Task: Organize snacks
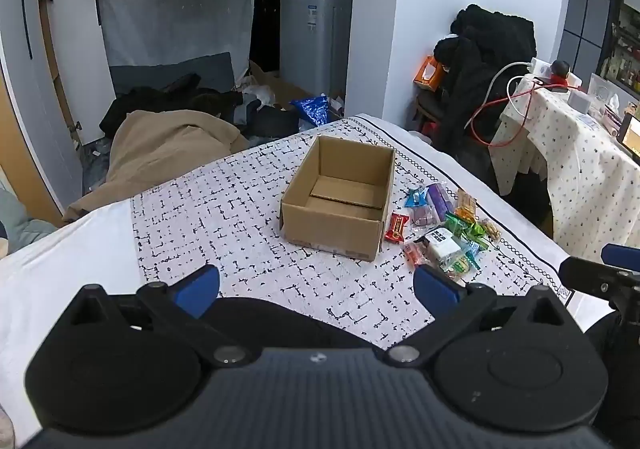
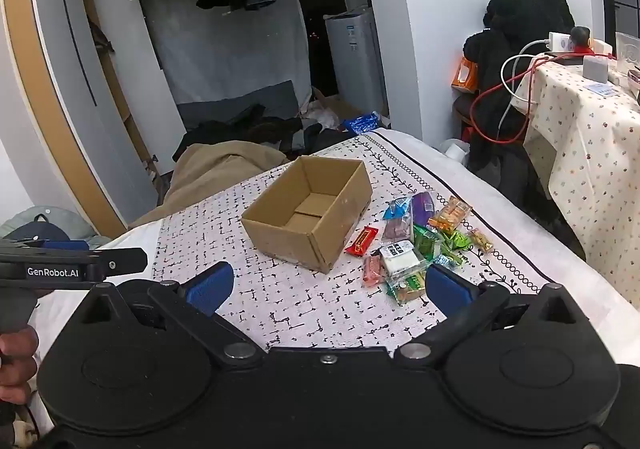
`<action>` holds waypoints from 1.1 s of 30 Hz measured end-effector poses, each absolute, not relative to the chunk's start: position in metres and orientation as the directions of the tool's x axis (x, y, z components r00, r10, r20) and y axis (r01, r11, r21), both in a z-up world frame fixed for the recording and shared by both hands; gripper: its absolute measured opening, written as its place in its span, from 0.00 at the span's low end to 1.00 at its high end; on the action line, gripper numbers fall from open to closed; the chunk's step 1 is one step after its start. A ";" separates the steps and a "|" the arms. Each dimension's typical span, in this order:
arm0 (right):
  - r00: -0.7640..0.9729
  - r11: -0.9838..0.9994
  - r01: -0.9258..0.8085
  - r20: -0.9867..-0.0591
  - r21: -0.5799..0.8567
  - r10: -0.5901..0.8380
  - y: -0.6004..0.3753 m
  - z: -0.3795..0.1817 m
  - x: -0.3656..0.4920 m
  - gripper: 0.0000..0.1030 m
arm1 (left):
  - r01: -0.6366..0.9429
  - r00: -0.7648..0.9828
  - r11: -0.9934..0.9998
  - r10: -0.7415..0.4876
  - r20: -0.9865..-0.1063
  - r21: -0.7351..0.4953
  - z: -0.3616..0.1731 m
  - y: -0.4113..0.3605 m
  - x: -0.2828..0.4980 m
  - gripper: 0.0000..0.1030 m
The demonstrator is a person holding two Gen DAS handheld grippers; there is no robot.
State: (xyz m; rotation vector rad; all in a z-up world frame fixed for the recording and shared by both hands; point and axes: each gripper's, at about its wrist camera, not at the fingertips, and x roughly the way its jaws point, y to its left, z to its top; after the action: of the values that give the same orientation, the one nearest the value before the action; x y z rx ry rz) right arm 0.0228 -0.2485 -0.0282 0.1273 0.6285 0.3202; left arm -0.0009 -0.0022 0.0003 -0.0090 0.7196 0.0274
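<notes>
An open, empty cardboard box (image 1: 340, 205) (image 2: 308, 209) stands on the patterned tablecloth. To its right lies a heap of wrapped snacks (image 1: 444, 233) (image 2: 416, 245): a red bar (image 1: 395, 228) (image 2: 362, 240), a white packet (image 1: 440, 245) (image 2: 400, 257), purple, green, blue and orange wrappers. My left gripper (image 1: 316, 285) is open, held low near the table's front edge, short of the box, with nothing between its fingers. My right gripper (image 2: 326, 283) is also open and empty; its right pad (image 2: 444, 287) sits just short of the nearest snacks.
The tablecloth (image 1: 224, 217) covers a table whose far edge drops to a cluttered floor with clothes (image 1: 168, 145). A second table with a floral cloth (image 1: 580, 153), cables and a chair piled with black clothing (image 1: 480, 61) stand at the right. A hand (image 2: 14, 361) shows at the left.
</notes>
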 end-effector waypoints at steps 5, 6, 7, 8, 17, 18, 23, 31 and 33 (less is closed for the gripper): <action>0.761 0.942 -0.255 -0.556 0.216 0.334 -0.247 -0.027 0.023 1.00 | -0.020 0.743 1.000 0.009 -0.669 -0.008 -0.001 -0.002 0.002 1.00; 0.761 0.942 -0.256 -0.556 0.215 0.334 -0.247 -0.027 0.023 1.00 | -0.020 0.746 1.000 0.007 -0.666 -0.011 -0.006 -0.004 0.001 1.00; 0.757 0.941 -0.253 -0.560 0.226 0.338 -0.251 -0.027 0.024 1.00 | -0.018 0.745 1.000 0.005 -0.667 -0.013 -0.006 -0.004 0.000 1.00; 0.756 0.940 -0.255 -0.559 0.226 0.340 -0.250 -0.026 0.025 1.00 | -0.019 0.744 1.000 0.003 -0.668 -0.016 -0.006 -0.004 -0.001 1.00; 0.756 0.940 -0.260 -0.560 0.219 0.339 -0.247 -0.029 0.024 1.00 | -0.027 0.736 1.000 0.010 -0.676 -0.015 -0.006 -0.003 0.000 1.00; 0.756 0.941 -0.260 -0.560 0.218 0.339 -0.247 -0.029 0.024 1.00 | -0.027 0.735 1.000 0.011 -0.677 -0.014 -0.006 -0.003 0.001 1.00; 0.751 0.941 -0.263 -0.566 0.214 0.338 -0.247 -0.029 0.024 1.00 | -0.027 0.735 1.000 0.010 -0.678 -0.014 -0.007 -0.004 0.000 1.00; 0.748 0.942 -0.259 -0.573 0.215 0.336 -0.246 -0.030 0.026 1.00 | -0.027 0.733 0.999 0.006 -0.681 -0.019 -0.010 -0.003 0.000 1.00; 0.747 0.942 -0.258 -0.574 0.215 0.335 -0.246 -0.030 0.026 1.00 | -0.028 0.731 0.999 0.005 -0.682 -0.022 -0.010 -0.003 0.000 1.00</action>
State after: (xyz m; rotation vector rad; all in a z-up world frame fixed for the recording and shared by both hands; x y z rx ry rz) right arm 0.0262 -0.2464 -0.0299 0.1246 0.6508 0.3252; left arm 0.0000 -0.0031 -0.0100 -0.0312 0.7509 0.0182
